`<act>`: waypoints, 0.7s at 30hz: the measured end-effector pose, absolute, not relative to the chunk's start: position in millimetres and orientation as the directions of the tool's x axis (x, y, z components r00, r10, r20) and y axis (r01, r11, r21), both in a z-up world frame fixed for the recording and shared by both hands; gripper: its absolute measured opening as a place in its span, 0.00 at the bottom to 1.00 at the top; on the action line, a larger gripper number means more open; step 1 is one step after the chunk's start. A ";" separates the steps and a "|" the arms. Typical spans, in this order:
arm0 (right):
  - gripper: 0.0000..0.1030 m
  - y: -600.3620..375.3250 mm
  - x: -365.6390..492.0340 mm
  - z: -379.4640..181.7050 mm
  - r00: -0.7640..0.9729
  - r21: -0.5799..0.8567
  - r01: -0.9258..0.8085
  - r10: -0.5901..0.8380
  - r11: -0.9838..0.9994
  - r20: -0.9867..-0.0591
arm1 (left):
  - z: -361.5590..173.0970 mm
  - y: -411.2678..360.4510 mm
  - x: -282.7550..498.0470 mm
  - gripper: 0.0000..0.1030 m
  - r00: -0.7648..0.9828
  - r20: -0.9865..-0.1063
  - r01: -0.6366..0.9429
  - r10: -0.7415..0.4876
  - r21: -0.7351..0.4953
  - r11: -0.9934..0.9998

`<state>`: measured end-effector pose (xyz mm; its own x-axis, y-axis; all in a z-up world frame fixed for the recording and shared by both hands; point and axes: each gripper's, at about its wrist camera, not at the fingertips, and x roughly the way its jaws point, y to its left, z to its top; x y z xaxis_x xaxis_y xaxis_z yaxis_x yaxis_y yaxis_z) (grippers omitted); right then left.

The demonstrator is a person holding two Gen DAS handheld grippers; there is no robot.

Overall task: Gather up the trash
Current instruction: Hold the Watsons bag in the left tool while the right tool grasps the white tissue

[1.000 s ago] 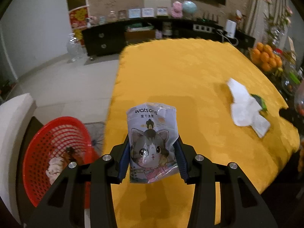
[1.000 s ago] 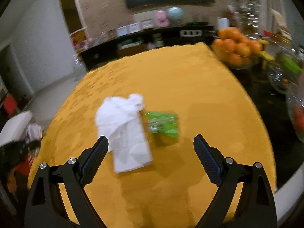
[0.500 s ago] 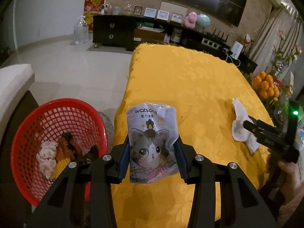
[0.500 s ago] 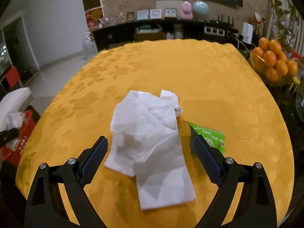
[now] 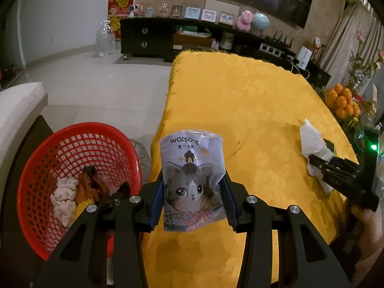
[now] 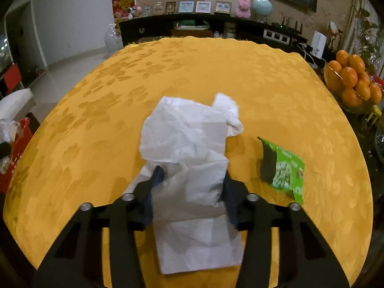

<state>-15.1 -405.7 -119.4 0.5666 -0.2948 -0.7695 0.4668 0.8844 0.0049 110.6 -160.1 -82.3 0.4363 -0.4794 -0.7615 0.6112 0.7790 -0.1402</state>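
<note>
Two soft scraps in hand, basket waiting.
Left gripper (image 5: 192, 204) clenches the light, crinkly tissue packet (image 5: 192, 182) beside the red basket (image 5: 36, 180); right gripper (image 6: 189, 199) jaws, just closing, pinch limp white tissue (image 6: 187, 139) mid-fold on the counter (image 6: 192, 67).

Yellow-clothed table (image 6: 240, 72) with crumpled white tissue (image 6: 189, 132) and, just beside it, green wrapper (image 6: 285, 170).
</note>
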 end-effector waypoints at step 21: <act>0.26 -359.2 -24.5 -104.4 0.651 0.118 0.340 -0.143 0.933 -0.746 | -77.8 -149.7 112.1 0.40 0.480 -0.743 0.581 -0.466 -0.129 0.804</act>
